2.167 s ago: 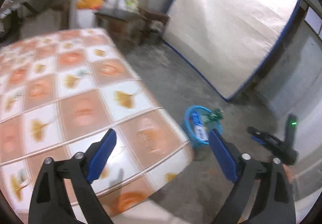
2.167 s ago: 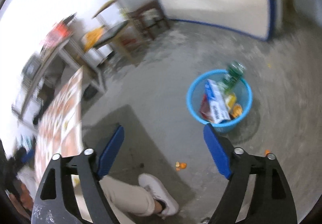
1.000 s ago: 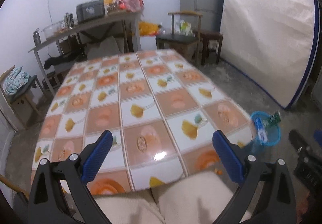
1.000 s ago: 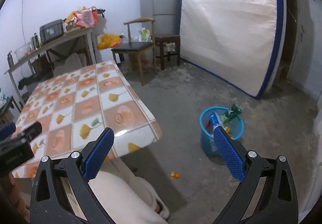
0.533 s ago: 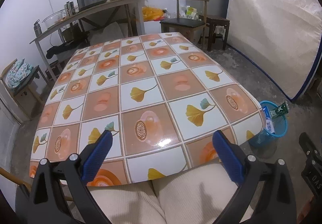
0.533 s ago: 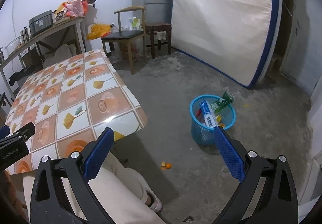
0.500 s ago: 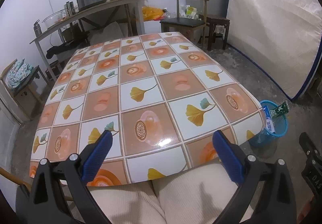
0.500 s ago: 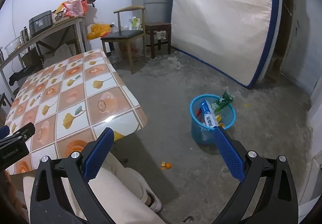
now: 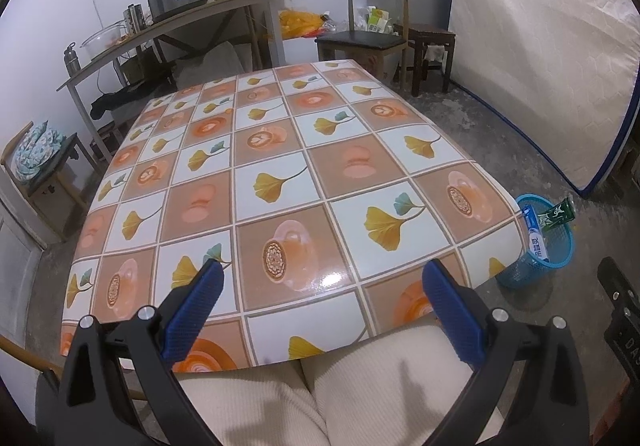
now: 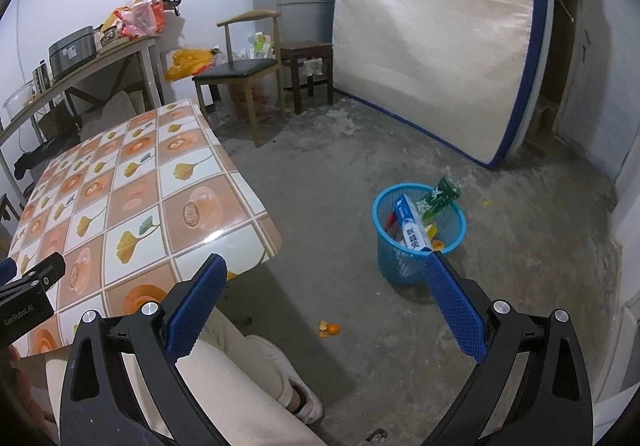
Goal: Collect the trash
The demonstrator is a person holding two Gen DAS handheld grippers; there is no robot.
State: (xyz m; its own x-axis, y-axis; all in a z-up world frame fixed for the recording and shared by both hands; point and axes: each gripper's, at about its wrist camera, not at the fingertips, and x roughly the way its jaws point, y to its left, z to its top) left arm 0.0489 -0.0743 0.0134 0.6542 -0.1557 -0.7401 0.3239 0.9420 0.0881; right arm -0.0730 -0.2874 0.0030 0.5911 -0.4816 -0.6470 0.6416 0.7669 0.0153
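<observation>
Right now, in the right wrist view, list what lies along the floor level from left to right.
Table → orange peel → blue basket → mattress leaning on the wall.

A table (image 10: pixel 132 205) fills the left of the right wrist frame, with a basket (image 10: pixel 404 266) on the floor to its right holding a box (image 10: pixel 412 228) and a carton (image 10: pixel 438 195). A mattress (image 10: pixel 432 37) leans at upper right behind the basket; a chair (image 10: pixel 240 69) stands at upper centre.
</observation>
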